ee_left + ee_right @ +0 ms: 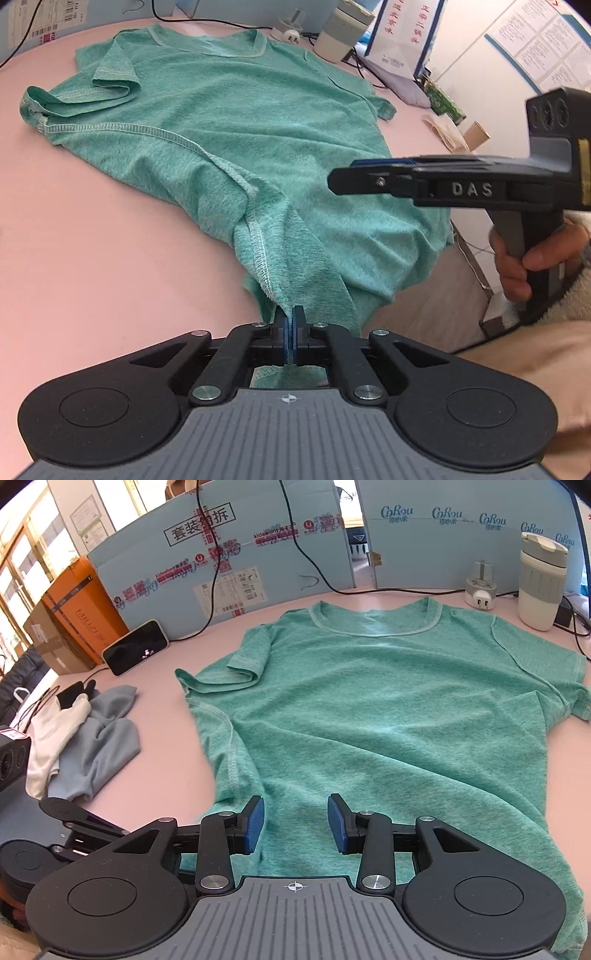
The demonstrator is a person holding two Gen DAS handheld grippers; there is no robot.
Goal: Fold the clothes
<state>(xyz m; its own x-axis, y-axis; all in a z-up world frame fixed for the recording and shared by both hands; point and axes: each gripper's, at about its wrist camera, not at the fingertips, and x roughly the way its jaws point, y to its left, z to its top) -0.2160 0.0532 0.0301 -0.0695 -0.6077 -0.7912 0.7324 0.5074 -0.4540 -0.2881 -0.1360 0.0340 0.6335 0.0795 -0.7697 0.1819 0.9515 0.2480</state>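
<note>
At the far left of the pink worktop (155,709) a small heap of grey-blue and white clothes (85,738) lies well apart from the green T-shirt (369,709), probably set aside waiting for its turn. The T-shirt is spread across the middle of the worktop, neckline toward the blue cardboard panels (258,554), its near hem hanging over the front edge. The left gripper (290,328) has its jaws closed on the shirt's near left corner, at the stitched seam, likely to anchor that corner for a fold. The right gripper (295,823) hovers over the lower hem with jaws apart, nothing between the pads, seemingly lining up a second grab. The heathered knit looks inside out, overlock seams showing, left sleeve crumpled, right sleeve flat.
</note>
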